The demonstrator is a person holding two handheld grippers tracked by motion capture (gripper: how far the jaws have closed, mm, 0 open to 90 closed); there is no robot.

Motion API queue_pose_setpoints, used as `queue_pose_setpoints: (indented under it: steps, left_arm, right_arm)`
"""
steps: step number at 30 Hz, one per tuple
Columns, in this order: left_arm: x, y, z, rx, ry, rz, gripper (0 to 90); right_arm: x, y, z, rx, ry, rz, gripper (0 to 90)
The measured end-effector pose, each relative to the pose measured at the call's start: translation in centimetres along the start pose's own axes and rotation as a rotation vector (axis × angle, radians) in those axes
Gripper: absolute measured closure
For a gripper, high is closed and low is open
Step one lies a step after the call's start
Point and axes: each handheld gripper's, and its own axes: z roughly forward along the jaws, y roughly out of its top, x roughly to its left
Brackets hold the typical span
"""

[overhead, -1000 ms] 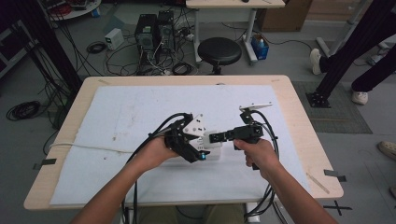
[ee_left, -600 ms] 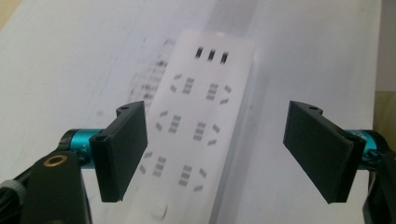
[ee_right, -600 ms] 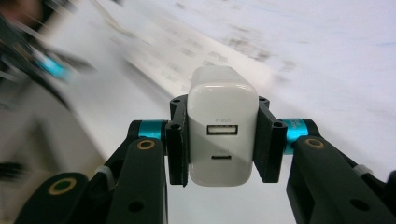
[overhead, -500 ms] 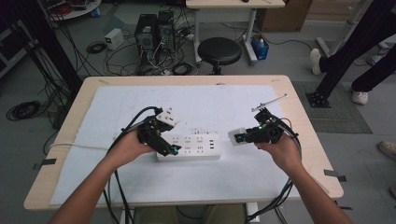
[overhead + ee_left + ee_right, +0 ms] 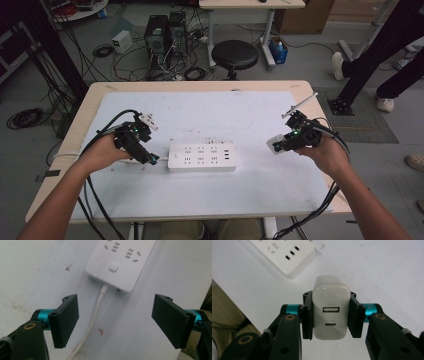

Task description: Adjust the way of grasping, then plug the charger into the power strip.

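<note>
The white charger [image 5: 331, 310] is held tight in the right gripper [image 5: 278, 145], up beside the power strip [image 5: 202, 157] on the bench [image 5: 260, 192]; the left gripper [image 5: 115, 320] is kept half open and empty; the charger should be lowered straight.

The counter [image 5: 95, 100] has a pale wooden top, most of it covered by a scuffed white sheet [image 5: 240, 115]. On the sheet, near the middle toward the person's side, lies a white power strip [image 5: 202, 157], sockets facing up. Its white cord [image 5: 131, 161] trails from its left end across the sheet.
</note>
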Motion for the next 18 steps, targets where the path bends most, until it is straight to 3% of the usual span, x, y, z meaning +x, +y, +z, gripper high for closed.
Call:
queue_pose_setpoints:
  steps: [2,6,15,18]
  left_arm:
    - [0.3,-0.6,-0.4,-0.009,0.016,-0.028,21.8]
    - [1.0,-1.6,-1.3,-0.009,0.035,-0.038,21.8]
    - [1.2,-2.6,-1.3,0.001,0.038,-0.046,21.8]
    - [1.3,-2.6,-1.3,-0.001,0.04,-0.049,21.8]
  right_arm:
    - [-0.2,0.0,-0.5,0.022,-0.029,-0.004,62.3]
    - [-0.4,-0.1,-1.5,0.05,-0.067,-0.019,62.3]
    - [-0.5,0.3,-2.1,0.062,-0.082,-0.037,62.2]
    - [-0.2,0.8,-2.2,0.055,-0.073,-0.063,62.2]
